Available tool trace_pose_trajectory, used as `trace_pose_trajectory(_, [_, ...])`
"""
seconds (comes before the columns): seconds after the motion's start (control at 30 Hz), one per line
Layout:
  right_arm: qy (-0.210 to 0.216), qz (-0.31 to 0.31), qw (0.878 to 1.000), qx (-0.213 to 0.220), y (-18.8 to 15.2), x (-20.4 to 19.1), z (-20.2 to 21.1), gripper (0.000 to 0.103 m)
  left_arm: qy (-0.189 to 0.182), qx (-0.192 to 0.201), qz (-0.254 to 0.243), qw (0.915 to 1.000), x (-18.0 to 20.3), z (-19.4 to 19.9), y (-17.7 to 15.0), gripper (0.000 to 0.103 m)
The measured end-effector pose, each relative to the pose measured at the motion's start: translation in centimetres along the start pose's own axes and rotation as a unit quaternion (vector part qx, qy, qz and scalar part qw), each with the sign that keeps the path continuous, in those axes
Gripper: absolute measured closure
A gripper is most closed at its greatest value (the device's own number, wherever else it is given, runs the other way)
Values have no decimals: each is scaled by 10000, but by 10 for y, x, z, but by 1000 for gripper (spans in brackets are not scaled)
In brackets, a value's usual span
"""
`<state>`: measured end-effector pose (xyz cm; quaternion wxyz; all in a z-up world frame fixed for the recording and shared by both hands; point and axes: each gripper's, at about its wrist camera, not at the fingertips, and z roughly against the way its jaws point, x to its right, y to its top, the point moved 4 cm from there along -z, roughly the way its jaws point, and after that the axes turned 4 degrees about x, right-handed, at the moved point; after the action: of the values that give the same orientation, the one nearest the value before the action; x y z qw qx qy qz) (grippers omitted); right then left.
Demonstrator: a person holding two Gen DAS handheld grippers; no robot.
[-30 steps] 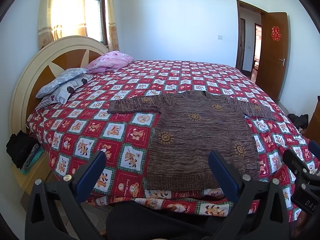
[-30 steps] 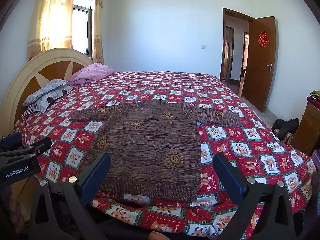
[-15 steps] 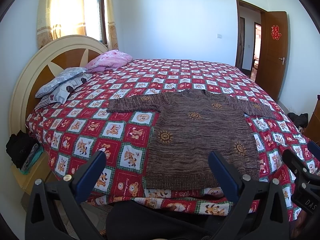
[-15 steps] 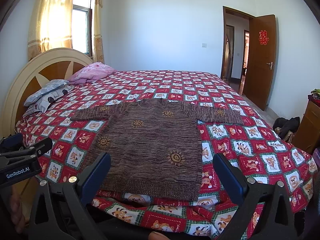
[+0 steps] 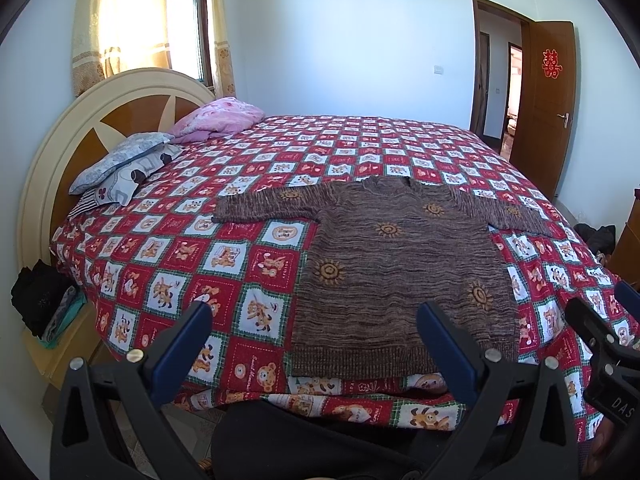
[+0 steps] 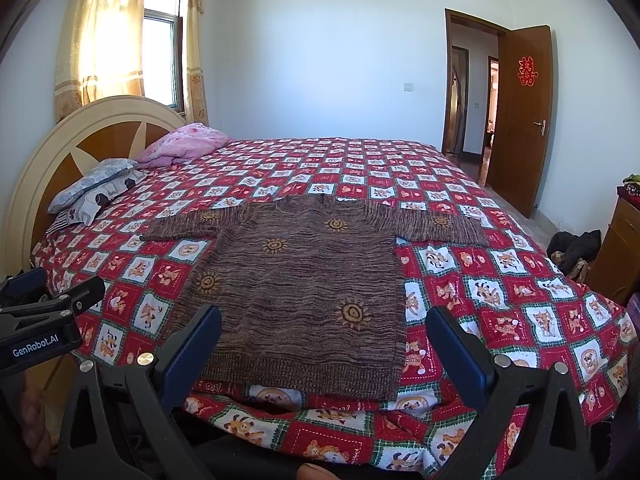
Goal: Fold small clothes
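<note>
At the near edge of the bed (image 5: 168, 264) lies the brown sweater (image 5: 400, 276), spread flat on the red patterned quilt (image 6: 500, 300) with both sleeves stretched straight out and its ribbed hem close to the mattress edge, a layout that seems meant to put hem and sleeves within easy reach for folding. No fold shows yet. The left hand-held gripper (image 5: 316, 338) and the right hand-held gripper (image 6: 324, 338) hover short of the hem, each with its 2 fingers spread wide and empty, apparently poised to take a first hold. Pillows (image 5: 124, 164) sit well apart by the headboard (image 6: 80, 136), clear of the working area.
</note>
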<state>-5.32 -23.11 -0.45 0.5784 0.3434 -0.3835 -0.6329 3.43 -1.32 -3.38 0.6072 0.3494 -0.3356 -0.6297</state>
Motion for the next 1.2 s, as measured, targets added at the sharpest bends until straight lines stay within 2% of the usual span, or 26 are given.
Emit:
trace_pose_trajectory(0.43, [88,-62,9998,-169,-4,6,-14,1,-69,-190,-53,9998,0,-11,-7,0])
trace_pose_trajectory(0.73, [93,-91,9992,-383,-15,16,-45,1,-57,-453,-195,9988,2,-34,-7,0])
trace_pose_trajectory(1.0, [161,-446,9977,-486,-15,42,-91,1,58,-398,-428,9983,10,-76,1,0])
trace_pose_trajectory(1.2, [59,-743,9931,-909,-13,83,-146,1,-8,-518,-454,9976,26,-130,14,0])
